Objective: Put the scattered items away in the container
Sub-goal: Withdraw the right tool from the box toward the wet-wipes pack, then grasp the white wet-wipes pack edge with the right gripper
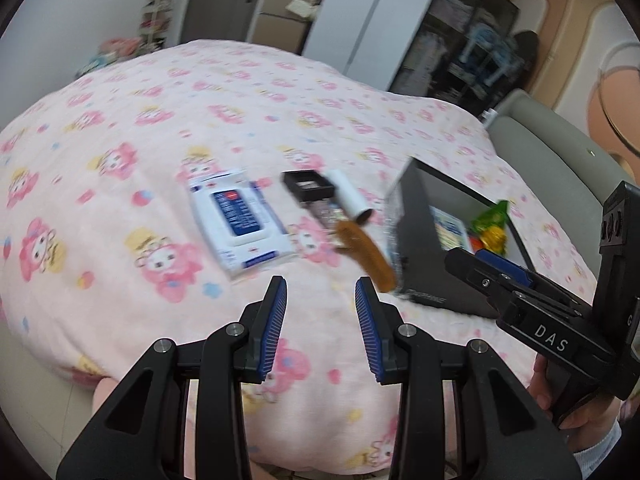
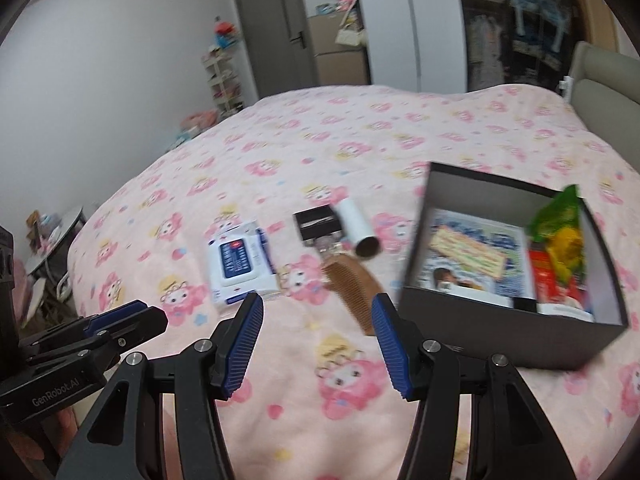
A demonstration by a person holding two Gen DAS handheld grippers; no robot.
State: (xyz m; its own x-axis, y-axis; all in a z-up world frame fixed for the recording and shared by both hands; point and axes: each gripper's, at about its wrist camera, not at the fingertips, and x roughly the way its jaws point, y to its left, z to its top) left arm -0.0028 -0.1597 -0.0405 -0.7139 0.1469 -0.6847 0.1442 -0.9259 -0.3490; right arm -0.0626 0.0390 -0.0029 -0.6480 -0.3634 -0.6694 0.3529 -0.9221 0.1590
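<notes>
On the pink bedspread lie a white and blue wipes pack (image 1: 239, 224) (image 2: 240, 266), a small black tray (image 1: 309, 185) (image 2: 319, 222), a white tube (image 1: 351, 197) (image 2: 360, 230) and a brown wooden comb (image 1: 367, 255) (image 2: 352, 286). A dark open box (image 1: 424, 248) (image 2: 516, 332) at the right holds a booklet and snack packets (image 2: 560, 236). My left gripper (image 1: 321, 292) is open and empty above the bedspread, short of the items. My right gripper (image 2: 318, 312) is open and empty, just short of the comb and left of the box.
The bed's grey headboard (image 1: 560, 152) runs behind the box. Beyond the bed are a door (image 2: 276, 28), wardrobes and a toy shelf (image 2: 224, 76). A small round table (image 2: 52, 248) stands at the bed's left.
</notes>
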